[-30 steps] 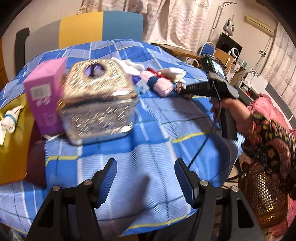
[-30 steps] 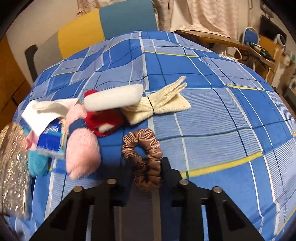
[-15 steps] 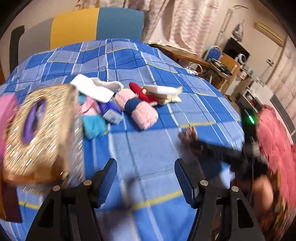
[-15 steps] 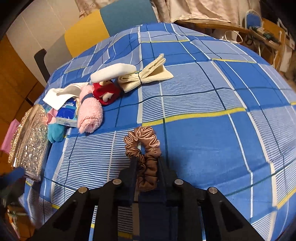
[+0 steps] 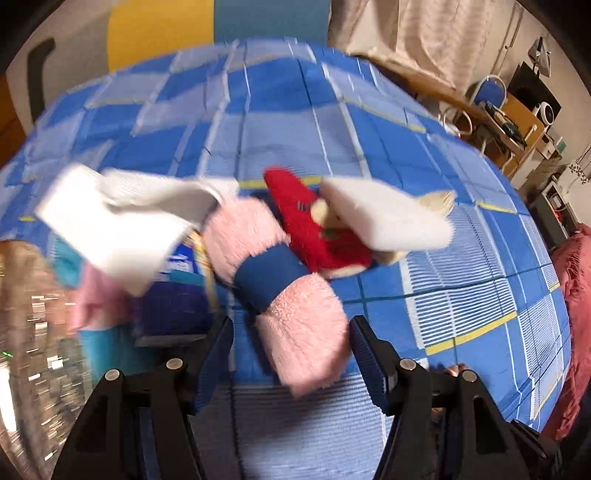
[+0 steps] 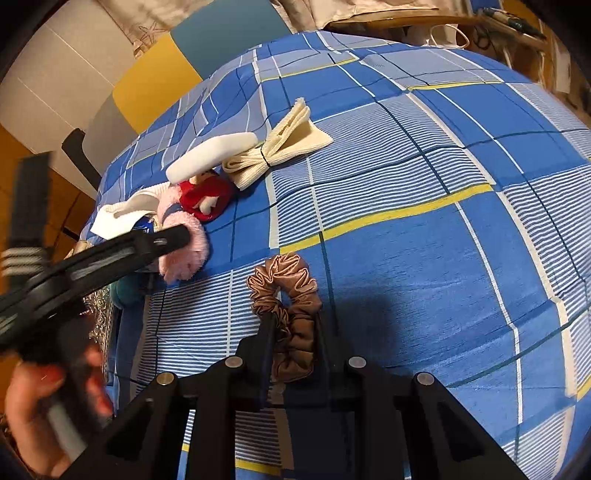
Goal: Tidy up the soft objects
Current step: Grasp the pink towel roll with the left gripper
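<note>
The right gripper (image 6: 293, 332) was clamped on a brown satin scrunchie (image 6: 286, 295) lying on the blue plaid cloth (image 6: 424, 258). The left gripper (image 5: 290, 349), its jaws wide though just narrowing, straddled the near end of a rolled pink towel (image 5: 280, 280) without pressing it, beside a red plush toy (image 5: 314, 229).

Blue plaid cloth (image 6: 461, 258) covering the tabletop. Panelled yellow, blue and grey backrest (image 5: 207, 33) standing beyond its far edge. Pale patterned curtains (image 5: 417, 40) hanging behind. Cluttered wooden desk (image 5: 517, 118) and blue chair (image 5: 489, 90) sitting off the right edge.
</note>
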{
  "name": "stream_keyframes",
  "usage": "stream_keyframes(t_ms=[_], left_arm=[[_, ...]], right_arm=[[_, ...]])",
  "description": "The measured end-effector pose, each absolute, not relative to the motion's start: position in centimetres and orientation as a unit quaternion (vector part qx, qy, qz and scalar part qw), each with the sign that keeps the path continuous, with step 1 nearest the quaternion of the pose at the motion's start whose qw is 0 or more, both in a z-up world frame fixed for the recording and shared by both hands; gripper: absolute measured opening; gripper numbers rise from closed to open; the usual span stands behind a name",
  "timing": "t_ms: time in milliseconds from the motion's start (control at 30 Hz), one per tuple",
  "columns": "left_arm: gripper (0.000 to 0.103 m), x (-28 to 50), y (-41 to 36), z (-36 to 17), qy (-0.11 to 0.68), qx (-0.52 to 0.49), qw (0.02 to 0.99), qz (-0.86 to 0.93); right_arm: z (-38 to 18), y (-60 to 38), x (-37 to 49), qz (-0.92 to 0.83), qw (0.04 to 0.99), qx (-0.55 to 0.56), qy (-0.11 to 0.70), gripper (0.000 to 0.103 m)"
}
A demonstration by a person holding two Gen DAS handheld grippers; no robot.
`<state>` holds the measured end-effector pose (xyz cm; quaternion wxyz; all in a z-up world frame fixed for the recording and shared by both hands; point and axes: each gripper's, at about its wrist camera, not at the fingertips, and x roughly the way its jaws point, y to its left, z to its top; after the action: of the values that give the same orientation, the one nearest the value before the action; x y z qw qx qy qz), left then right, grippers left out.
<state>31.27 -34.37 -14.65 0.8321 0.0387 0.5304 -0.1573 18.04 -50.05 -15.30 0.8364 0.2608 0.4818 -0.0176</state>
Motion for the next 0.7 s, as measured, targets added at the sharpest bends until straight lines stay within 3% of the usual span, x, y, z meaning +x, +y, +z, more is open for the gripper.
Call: stream_keyframes(t_ms=[33,133,367,467,533,600,700], left_arm=[[0.049,31.2,-34.3,-15.1,0.532,0.032,0.83,-0.166],[0.035,29.8,-33.7,-14.9,0.519,0.025,0.834,-0.186],[0.032,23.7,-30.5,-13.9,0.514,0.042,0.824,-0.233],[0.042,22.7,-30.2,-13.7,0.504,0.063,0.829,-0.234],[0.061,22.9,-30.4,-13.3,0.496,0.077,0.839,-0.21],[0.07,23.6,-30.8,-13.0,0.499,0.069,0.841,-0.199],[0.07,25.0,-32.2,-13.2,0.499,0.077,0.84,-0.196]], right_arm=[[-15.3,-50.0,18.0,-0.018,0.836,0.26,0.482,0.022],[-15.3,-49.9,18.1,-0.018,0.836,0.26,0.484,0.022],[-15.4,-50.2,17.9,-0.021,0.831,0.275,0.484,0.022],[-15.3,-50.1,17.9,-0.023,0.832,0.271,0.484,0.022],[-15.3,-50.1,17.9,-0.024,0.833,0.269,0.484,0.022],[-15.3,-50.1,17.9,-0.023,0.833,0.269,0.484,0.022],[-15.4,-50.1,18.0,-0.021,0.832,0.267,0.485,0.022]])
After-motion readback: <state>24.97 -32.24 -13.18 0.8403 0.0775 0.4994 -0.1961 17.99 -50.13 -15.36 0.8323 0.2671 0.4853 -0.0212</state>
